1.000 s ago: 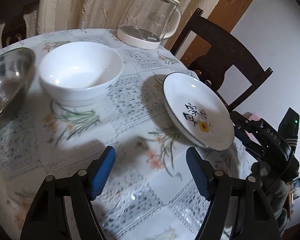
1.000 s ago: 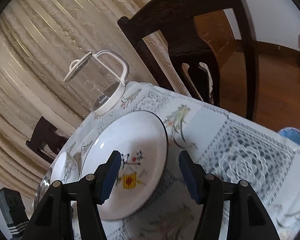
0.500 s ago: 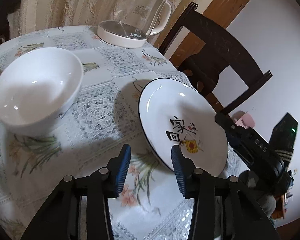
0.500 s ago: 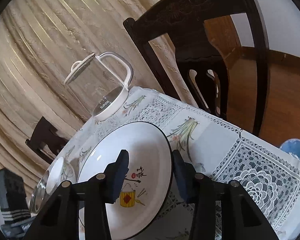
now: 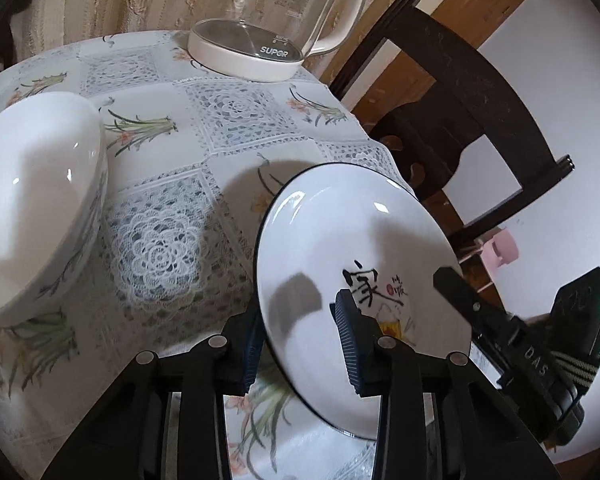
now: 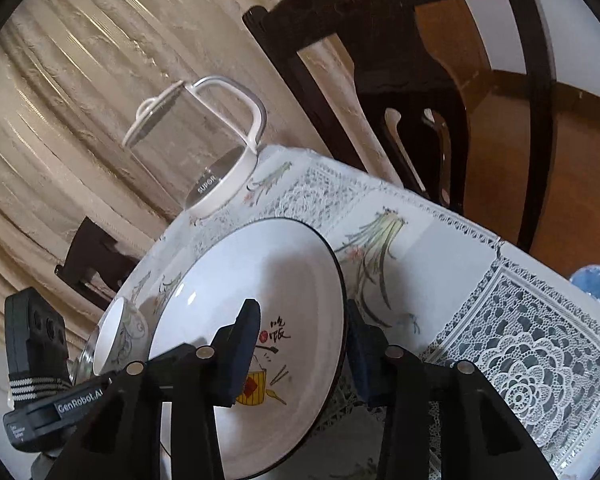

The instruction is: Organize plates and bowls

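1. The plate point(image 5: 356, 248) is sitting between the two grippers, each one straddling an opposite edge of its black-lined rim. The left gripper point(image 5: 300, 344) is taking the edge nearest itself, one blue pad under the rim and one over the painted face.
2. The right gripper point(image 6: 296, 356) is doing the same from the far side (one pad over the picture, the other outside the rim). Both are narrowed around the rim; whether either is truly pinching yet, I cannot tell.
3. The plate is round, so no long axis is mattering here; it looks tipped up off the tablecloth point(image 5: 236, 116), though actual lift is hard to judge.
4. Neither hand is nearer: both are at the plate.
5. Counting: one plate, and one white bowl point(image 5: 32, 200) lying off to the left of the left gripper, apart from the plate.
6. One glass kettle point(image 5: 260, 40) is standing ahead, beyond the plate.
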Available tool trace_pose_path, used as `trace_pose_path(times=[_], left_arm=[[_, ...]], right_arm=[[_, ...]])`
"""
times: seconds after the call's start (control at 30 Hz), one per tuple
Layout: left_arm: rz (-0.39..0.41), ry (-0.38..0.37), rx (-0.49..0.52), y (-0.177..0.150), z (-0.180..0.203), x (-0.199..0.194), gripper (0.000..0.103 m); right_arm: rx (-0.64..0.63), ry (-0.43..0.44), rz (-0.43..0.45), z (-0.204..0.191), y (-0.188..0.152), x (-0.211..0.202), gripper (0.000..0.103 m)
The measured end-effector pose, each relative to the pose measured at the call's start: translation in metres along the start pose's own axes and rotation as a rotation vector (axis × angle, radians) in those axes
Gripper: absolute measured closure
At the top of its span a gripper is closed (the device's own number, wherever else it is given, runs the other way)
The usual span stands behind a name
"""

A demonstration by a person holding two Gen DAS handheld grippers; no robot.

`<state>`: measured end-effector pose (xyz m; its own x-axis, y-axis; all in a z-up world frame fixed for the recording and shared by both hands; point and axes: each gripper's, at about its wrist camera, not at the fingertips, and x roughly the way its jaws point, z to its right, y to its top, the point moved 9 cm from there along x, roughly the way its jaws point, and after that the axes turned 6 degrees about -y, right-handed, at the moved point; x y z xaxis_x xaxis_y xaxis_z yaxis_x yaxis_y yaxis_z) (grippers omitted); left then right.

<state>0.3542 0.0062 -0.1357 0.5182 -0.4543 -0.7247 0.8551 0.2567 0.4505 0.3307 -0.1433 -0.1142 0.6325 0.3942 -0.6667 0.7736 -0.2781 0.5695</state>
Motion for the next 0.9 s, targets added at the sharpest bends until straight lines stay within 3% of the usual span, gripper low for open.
trace_pose_path(times=[0.27,0.47,0.7,0.9], left_arm=[[0.024,0.027,0.024,0.001,-0.003,0.000,0.075],[0.044,0.081,0.073,-0.007,-0.005,-0.007,0.076],[0.062,0.069,0.049,-0.021,-0.013,-0.029,0.076],[0.085,0.082,0.065,-0.033,-0.013,-0.052,0.076]], right_arm=[[-0.012,-0.014,0.002,0.000,-0.001,-0.002,0.067],[-0.078,-0.011,0.028,-0.011,-0.002,-0.007,0.071],[-0.144,0.035,0.052,-0.024,-0.005,-0.013,0.080],[-0.134,0.079,-0.012,-0.028,-0.020,-0.016,0.084]])
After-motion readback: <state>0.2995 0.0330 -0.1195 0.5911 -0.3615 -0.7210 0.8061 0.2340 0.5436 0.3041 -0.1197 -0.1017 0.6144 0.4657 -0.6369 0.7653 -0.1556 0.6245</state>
